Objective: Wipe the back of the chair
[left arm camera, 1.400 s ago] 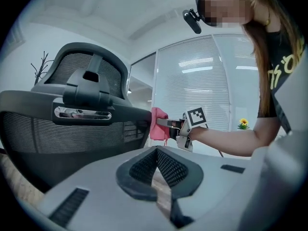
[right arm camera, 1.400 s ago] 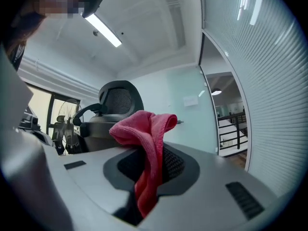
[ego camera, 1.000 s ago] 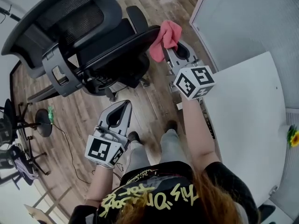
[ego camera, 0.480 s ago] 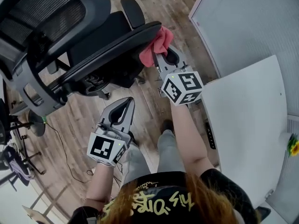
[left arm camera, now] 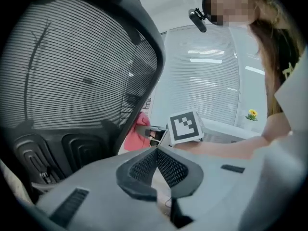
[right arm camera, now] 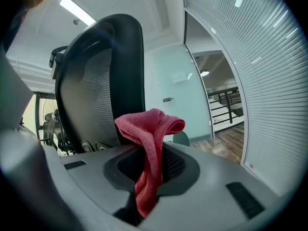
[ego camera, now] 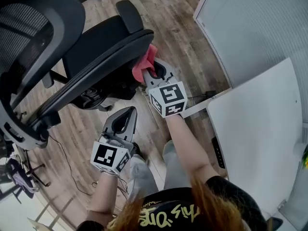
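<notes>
Right arm: the forearm is stretched forward, and the right gripper (ego camera: 150, 71) is held up at the edge of the chair back (ego camera: 72, 13), marker cube toward the person.
Right tool: it is clamped on the red cloth (right arm camera: 150, 129); one bunched end stands above the jaws and the other hangs below them.
Cloth: it is pressed against the dark rim of the chair back in the head view (ego camera: 143, 64), partly hidden behind that rim. In the right gripper view the rim rises just behind it.
Left arm: it is held lower and nearer the body. The left gripper (ego camera: 129, 111) points toward the chair over the wooden floor (ego camera: 173, 13), apart from the chair.
Left tool: the jaws are closed together with nothing between them (left arm camera: 156, 150).
Chair: the mesh of the back (left arm camera: 82, 66) fills the left gripper view.
Desk: a white desk (ego camera: 255, 109) is seen to the person's right.
Change: since a second ago the right gripper and cloth have been brought down and left along the rim, and less cloth is seen. The left gripper is hardly moved.
</notes>
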Demonstrator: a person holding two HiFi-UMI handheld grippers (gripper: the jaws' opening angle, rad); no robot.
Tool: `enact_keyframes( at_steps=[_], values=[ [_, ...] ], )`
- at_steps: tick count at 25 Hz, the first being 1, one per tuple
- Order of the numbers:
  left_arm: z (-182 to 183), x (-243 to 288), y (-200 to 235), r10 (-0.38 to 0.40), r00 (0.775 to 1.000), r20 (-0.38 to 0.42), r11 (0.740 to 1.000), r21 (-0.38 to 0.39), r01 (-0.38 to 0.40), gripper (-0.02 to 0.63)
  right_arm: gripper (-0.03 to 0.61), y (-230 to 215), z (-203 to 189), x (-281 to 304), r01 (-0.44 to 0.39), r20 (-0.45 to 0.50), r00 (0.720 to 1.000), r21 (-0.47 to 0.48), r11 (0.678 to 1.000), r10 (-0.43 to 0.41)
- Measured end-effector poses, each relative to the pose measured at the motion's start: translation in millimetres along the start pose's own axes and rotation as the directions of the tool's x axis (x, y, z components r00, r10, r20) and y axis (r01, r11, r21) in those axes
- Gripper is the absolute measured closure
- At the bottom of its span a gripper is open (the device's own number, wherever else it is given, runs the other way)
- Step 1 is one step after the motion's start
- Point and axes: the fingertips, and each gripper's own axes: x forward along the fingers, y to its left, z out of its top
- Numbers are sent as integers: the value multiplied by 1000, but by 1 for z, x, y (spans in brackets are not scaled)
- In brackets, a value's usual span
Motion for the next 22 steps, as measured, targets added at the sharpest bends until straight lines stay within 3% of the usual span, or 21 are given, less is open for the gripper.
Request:
enact_keyframes(
  at_steps=[7,16,22],
  values=[
    [-6,22,-2,-31,999,32,999,27,31,620,517,2,-41,24,-28,-64,998,-70,997,23],
    [-36,32,12,14,1000,19,1000,16,-14,620,517,-1,-99,51,-50,-122,992,-102,994,37],
    [-44,53,29,49,998,41,999,-20,-48,620,517,2,-142,55,-93,-236,971,-191,977,46]
  ],
)
